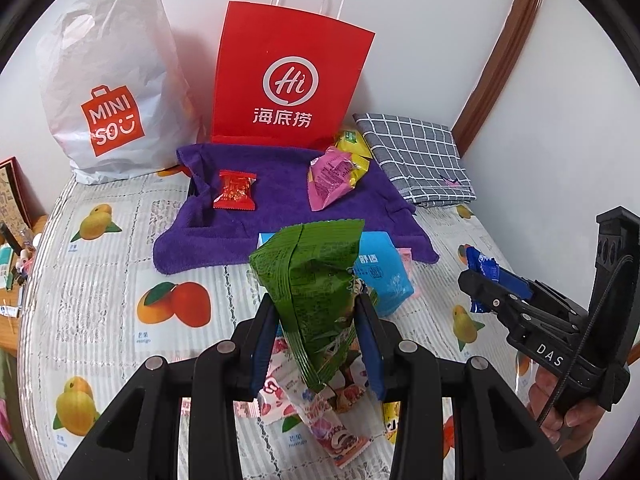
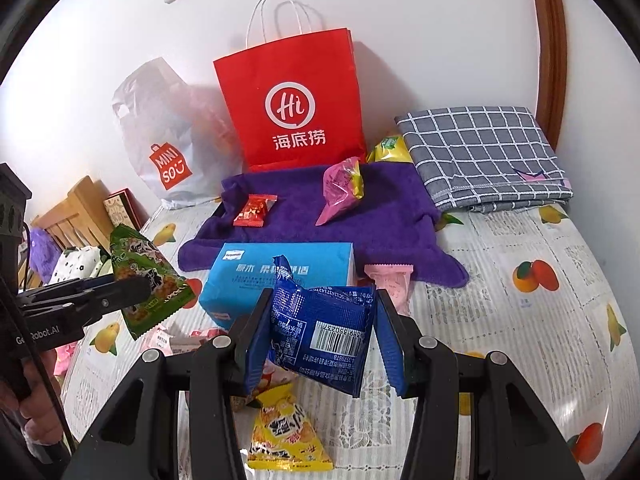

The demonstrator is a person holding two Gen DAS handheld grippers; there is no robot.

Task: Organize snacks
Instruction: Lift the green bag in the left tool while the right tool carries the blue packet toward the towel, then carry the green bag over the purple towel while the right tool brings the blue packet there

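My left gripper (image 1: 318,344) is shut on a green snack packet (image 1: 308,280), held up above the fruit-print bedspread; the same green snack packet (image 2: 146,284) shows at the left of the right wrist view. My right gripper (image 2: 322,336) is shut on a blue snack packet (image 2: 324,332), also lifted; in the left wrist view that blue snack packet (image 1: 494,274) sits in the right gripper (image 1: 486,292) at the right edge. A purple towel (image 1: 280,216) lies ahead with a red candy packet (image 1: 235,191) and a pink-and-yellow packet (image 1: 334,178) on it.
A red paper bag (image 1: 288,80) and a white plastic bag (image 1: 108,92) stand against the wall. A light-blue box (image 2: 276,276) lies before the towel, a folded checked cloth (image 2: 484,156) at the right. Loose packets lie below the grippers: pink ones (image 1: 320,420), a yellow one (image 2: 286,436).
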